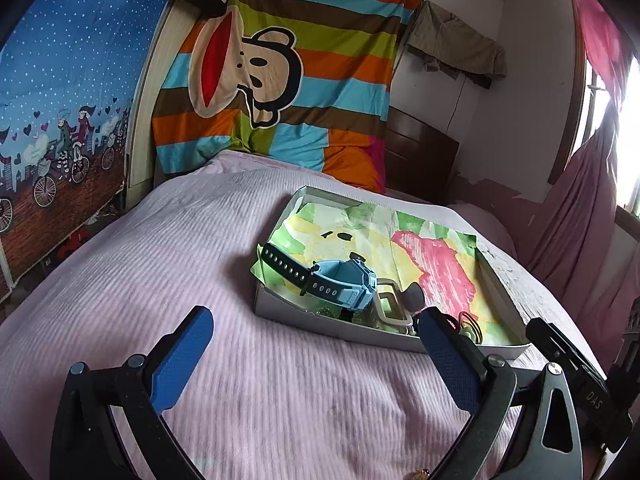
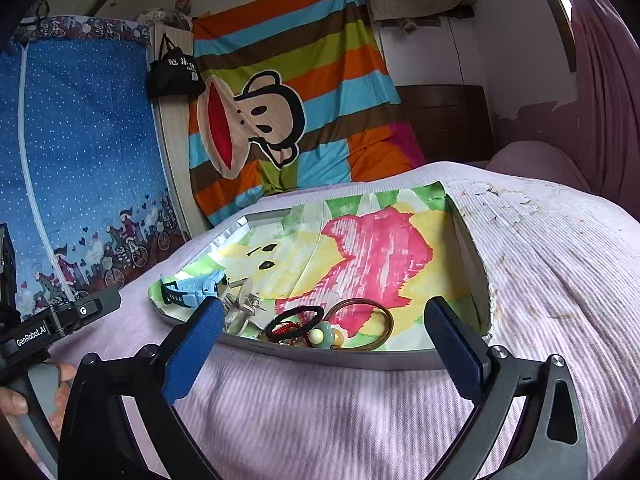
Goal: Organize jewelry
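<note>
A shallow white box lined with a colourful drawing lies on the pink bed; it also shows in the right wrist view. In its near corner lie a light blue watch with a dark strap, a beige square buckle, a silver hair clip, a black hair tie, a brown hair ring and a flower-bead tie. The watch shows in the right wrist view too. My left gripper is open and empty, just short of the box. My right gripper is open and empty at the box's near rim.
The pink ribbed bedspread covers the bed. A striped monkey blanket hangs behind it. A blue fabric wardrobe stands at the left, pink curtains at the right. A small gold item lies on the bedspread under my left gripper.
</note>
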